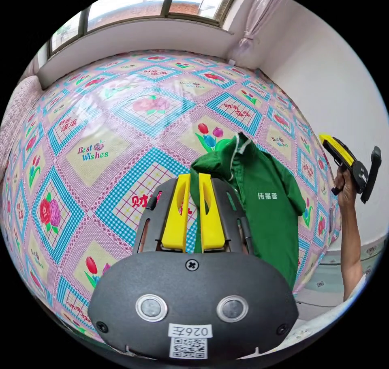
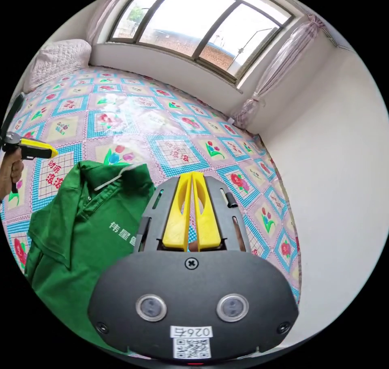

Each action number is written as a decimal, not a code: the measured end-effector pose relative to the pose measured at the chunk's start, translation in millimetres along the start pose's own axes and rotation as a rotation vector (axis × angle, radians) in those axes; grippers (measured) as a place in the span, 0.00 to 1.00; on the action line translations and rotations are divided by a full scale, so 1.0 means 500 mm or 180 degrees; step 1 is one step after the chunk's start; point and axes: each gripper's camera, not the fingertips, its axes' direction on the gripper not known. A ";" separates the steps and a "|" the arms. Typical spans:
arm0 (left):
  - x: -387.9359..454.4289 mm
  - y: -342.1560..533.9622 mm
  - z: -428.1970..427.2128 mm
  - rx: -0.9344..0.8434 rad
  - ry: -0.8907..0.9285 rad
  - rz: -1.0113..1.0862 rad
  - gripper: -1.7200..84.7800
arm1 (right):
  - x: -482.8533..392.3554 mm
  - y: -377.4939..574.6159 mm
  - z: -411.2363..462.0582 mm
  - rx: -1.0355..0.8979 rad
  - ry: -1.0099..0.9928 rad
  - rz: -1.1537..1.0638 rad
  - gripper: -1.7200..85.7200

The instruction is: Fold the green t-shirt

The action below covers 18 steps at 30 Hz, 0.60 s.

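Spreading the green polo shirt (image 1: 271,215) flat on the bed (image 1: 121,113) comes first; left gripper (image 1: 194,180) jaws narrow, barely apart, right gripper (image 2: 191,178) jaws closed, empty.

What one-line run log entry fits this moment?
stage: pre-fold | green polo shirt: crumpled on bedspread | left gripper: jaws slightly apart, over shirt | right gripper: shut, empty

Green collared t-shirt (image 2: 77,239) lies rumpled on bedspread (image 2: 170,142).
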 end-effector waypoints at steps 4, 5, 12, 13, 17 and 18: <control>0.056 0.087 -0.052 0.0355 0.0178 0.0545 0.09 | 0.113 0.149 -0.051 0.0372 -0.1175 0.0641 0.06; 0.090 0.123 -0.058 0.0349 0.0181 0.0755 0.09 | 0.147 0.203 -0.065 0.0478 -0.1512 0.0906 0.09; 0.260 0.266 -0.018 0.0020 0.0004 0.1453 0.15 | 0.125 0.358 -0.079 0.0088 -0.1394 0.1022 0.12; 0.285 0.271 0.000 -0.0037 -0.0067 0.1530 0.17 | 0.107 0.355 -0.067 -0.0011 -0.1314 0.0920 0.12; 0.368 0.259 0.054 -0.0136 -0.0413 0.1805 0.20 | 0.058 0.309 -0.026 -0.0127 -0.1092 0.0714 0.15; 0.381 0.256 0.060 -0.0144 -0.0463 0.1856 0.21 | 0.050 0.299 -0.021 -0.0135 -0.1075 0.0672 0.16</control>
